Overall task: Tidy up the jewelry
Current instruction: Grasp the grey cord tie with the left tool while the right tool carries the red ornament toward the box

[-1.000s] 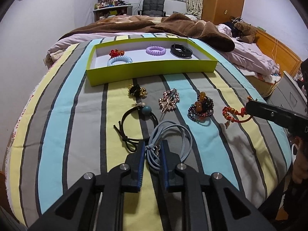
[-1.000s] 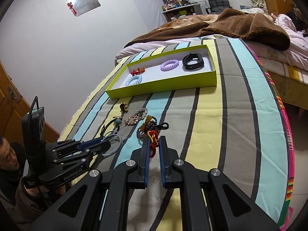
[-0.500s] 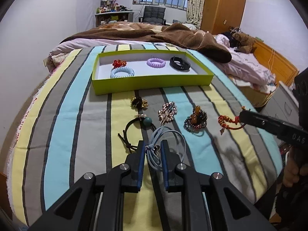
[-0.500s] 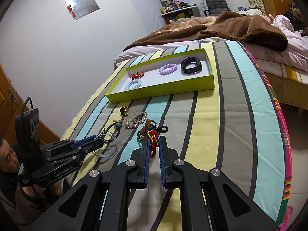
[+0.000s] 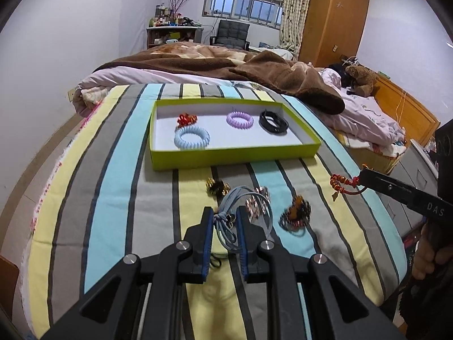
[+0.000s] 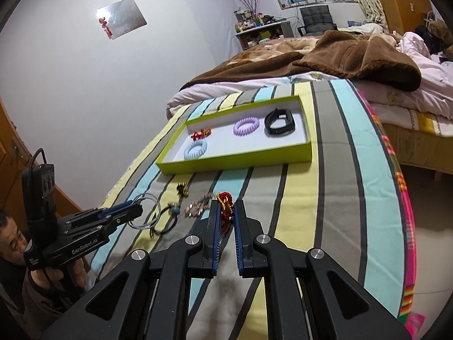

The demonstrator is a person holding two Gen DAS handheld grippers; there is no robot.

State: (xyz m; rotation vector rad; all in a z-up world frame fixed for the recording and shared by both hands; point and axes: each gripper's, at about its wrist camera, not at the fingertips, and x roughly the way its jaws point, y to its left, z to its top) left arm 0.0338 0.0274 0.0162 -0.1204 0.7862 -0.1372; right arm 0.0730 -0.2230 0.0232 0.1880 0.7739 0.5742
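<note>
My left gripper is shut on a pale blue cord necklace and holds it above the striped bedspread; it also shows in the right wrist view. My right gripper is shut on a red beaded bracelet, lifted off the bed; the bracelet hangs from its tip in the left wrist view. A lime-green tray lies farther up the bed. It holds a blue coil band, a purple coil band, a black band and a red-gold piece.
On the bedspread between the grippers and the tray lie a gold-black piece, a rose-gold bracelet, a dark beaded bracelet and a black cord with a teal bead. A brown blanket lies behind the tray.
Both grippers have risen off the bed with their pieces and moved toward the tray. The blue necklace and the red bracelet now hang clear of the bedspread.
</note>
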